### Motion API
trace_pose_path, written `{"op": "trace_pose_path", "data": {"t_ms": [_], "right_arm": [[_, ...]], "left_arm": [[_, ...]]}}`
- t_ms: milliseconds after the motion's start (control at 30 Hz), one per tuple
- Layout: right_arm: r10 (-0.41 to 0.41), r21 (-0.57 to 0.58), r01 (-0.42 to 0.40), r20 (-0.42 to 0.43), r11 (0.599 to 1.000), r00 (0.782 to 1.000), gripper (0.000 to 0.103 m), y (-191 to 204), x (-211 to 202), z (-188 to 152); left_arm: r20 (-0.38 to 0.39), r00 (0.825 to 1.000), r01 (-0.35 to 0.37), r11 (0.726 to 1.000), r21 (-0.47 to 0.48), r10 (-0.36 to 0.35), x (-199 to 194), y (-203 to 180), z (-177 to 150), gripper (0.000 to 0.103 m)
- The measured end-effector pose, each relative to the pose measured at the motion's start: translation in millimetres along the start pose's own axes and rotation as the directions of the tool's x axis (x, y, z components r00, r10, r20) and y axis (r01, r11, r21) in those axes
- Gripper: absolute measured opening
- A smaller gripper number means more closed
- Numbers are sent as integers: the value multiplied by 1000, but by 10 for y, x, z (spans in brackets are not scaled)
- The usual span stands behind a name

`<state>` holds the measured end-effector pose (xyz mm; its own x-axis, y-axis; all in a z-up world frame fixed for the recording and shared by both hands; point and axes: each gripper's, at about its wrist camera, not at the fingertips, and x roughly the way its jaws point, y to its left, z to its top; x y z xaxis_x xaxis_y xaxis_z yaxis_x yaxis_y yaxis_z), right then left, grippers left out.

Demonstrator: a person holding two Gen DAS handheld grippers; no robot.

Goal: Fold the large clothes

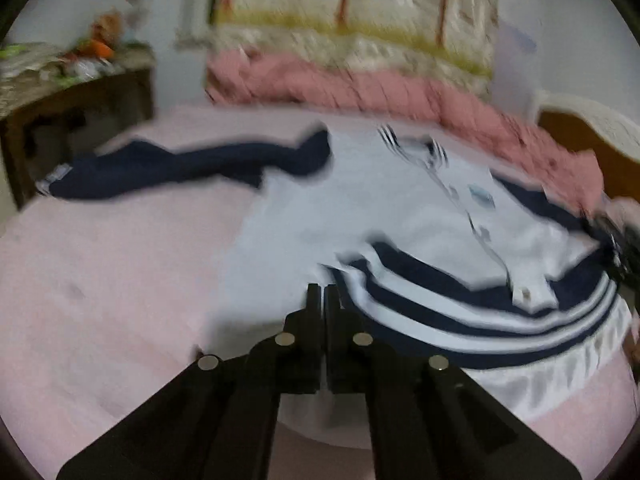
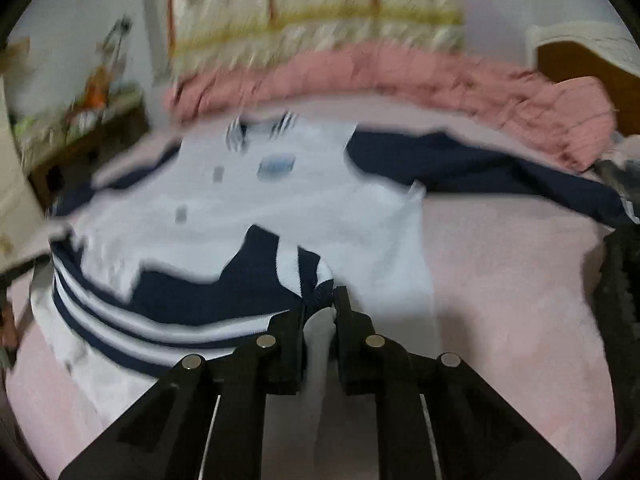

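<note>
A white jacket (image 1: 360, 208) with navy sleeves and a navy-and-white striped hem is lying spread across the pink bed sheet (image 1: 100, 280), its lower edge being folded up toward the chest. The right gripper (image 2: 320, 300) is pinching a bunched corner of the striped hem, cloth showing between its closed-in fingers (image 2: 344, 308). The left gripper (image 1: 322, 292) is sitting at the other hem corner with its fingers pressed nearly together; both views are blurred, so I cannot tell whether fabric is caught between them. One navy sleeve (image 1: 180, 168) is stretching out flat toward the left side of the bed, and the other sleeve (image 2: 480, 168) is trailing toward the right. Beyond the collar, a rumpled pink blanket (image 1: 360, 84) is lying along the far edge of the bed, with a pale patterned quilt (image 1: 352, 8) hanging behind it. A dark wooden side table (image 1: 80, 112) piled with clutter is standing off the left edge, and a wooden headboard (image 2: 580, 72) is rising at the right. Bare sheet is lying on both sides of the jacket
</note>
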<state>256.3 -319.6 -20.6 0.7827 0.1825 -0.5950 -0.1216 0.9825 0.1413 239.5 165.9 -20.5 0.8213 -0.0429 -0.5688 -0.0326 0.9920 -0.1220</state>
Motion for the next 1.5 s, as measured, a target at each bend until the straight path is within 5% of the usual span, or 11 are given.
{"op": "trace_pose_path", "data": {"t_ms": [133, 500, 600, 667, 700, 1000, 1067, 1133, 1167, 1400, 1500], "right_arm": [[-75, 48, 71, 81, 996, 994, 13, 28, -82, 86], [-147, 100, 158, -111, 982, 983, 32, -136, 472, -12], [-189, 89, 194, -63, 977, 980, 55, -81, 282, -45], [-198, 86, 197, -3, 977, 980, 72, -36, 26, -90], [-179, 86, 176, 24, 981, 984, 77, -31, -98, -119], [-41, 232, 71, -130, 970, 991, 84, -478, -268, -411], [29, 283, 17, -156, 959, 987, 83, -560, -206, -485], [53, 277, -12, -139, 961, 989, 33, -560, -234, -502], [61, 282, -20, -137, 959, 989, 11, -557, -239, -517], [-96, 183, 113, -97, 977, 991, 18, -370, -369, -548], [-191, 55, 192, -22, 980, 981, 36, -151, -572, -515]], "left_arm": [[4, 1000, 15, 997, -73, -15, 66, 162, 117, 0], [-151, 972, -165, 982, 92, 178, 575, -31, -125, 3], [-108, 982, -147, 987, 62, 153, 405, -15, -126, 41], [-81, 993, -82, 996, -23, 80, 229, 64, -156, 95], [-65, 997, -55, 997, -58, 51, 137, 91, -181, 96], [-228, 974, -35, 990, -139, 2, 205, 181, -329, 97], [-212, 977, -1, 992, -127, -26, 153, 143, -334, 48], [-199, 979, -50, 995, -86, 32, 81, 105, -360, 3], [-172, 984, -48, 995, -89, 32, 27, 114, -374, 2], [-106, 990, -97, 995, -7, 96, -173, 37, -401, 11], [43, 991, -126, 990, 61, 124, -502, -83, -407, 61]]}}
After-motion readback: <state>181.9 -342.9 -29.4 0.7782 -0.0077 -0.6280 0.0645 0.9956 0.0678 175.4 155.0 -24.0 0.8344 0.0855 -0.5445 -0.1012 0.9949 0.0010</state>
